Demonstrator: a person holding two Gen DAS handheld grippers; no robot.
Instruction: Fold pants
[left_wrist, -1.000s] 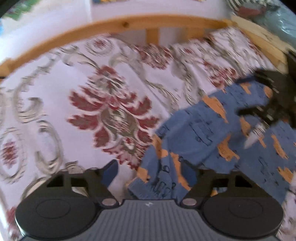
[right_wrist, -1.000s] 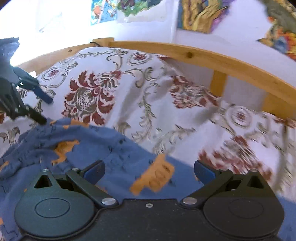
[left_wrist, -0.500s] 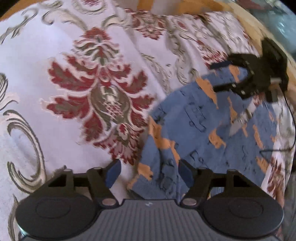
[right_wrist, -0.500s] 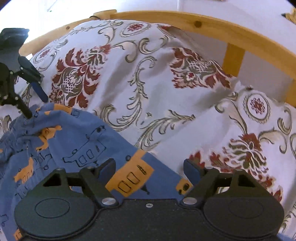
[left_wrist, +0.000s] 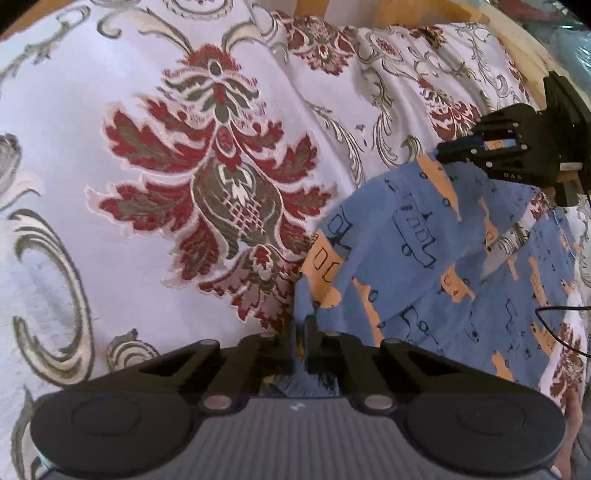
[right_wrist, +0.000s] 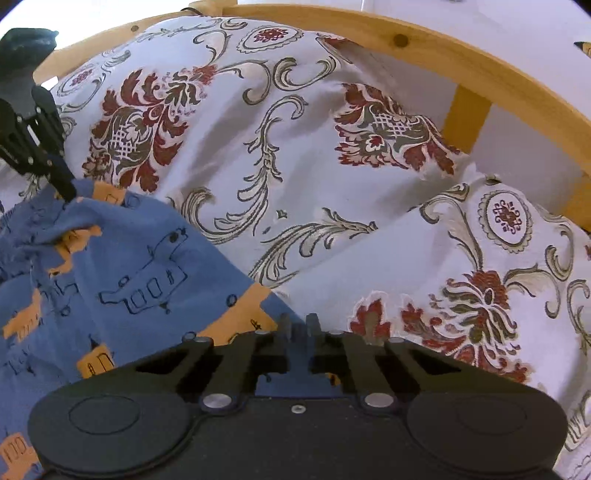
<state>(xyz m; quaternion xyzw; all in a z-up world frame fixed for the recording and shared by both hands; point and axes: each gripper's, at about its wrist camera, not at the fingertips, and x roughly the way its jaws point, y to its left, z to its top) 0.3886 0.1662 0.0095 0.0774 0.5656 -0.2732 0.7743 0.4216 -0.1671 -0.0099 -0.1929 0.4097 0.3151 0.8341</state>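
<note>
Matte black left gripper (left_wrist: 300, 345) at the bottom of the left wrist view, with two round discs at the lower corners, a ribbed grey centre panel bearing a small white mark, silver pivot pins and triangular cut-outs in the linkage arms. Same build on the right gripper (right_wrist: 298, 334), though with a smooth black centre panel and one small screw. Thin black cable (left_wrist: 561, 325) at the right edge of the left wrist view.
</note>
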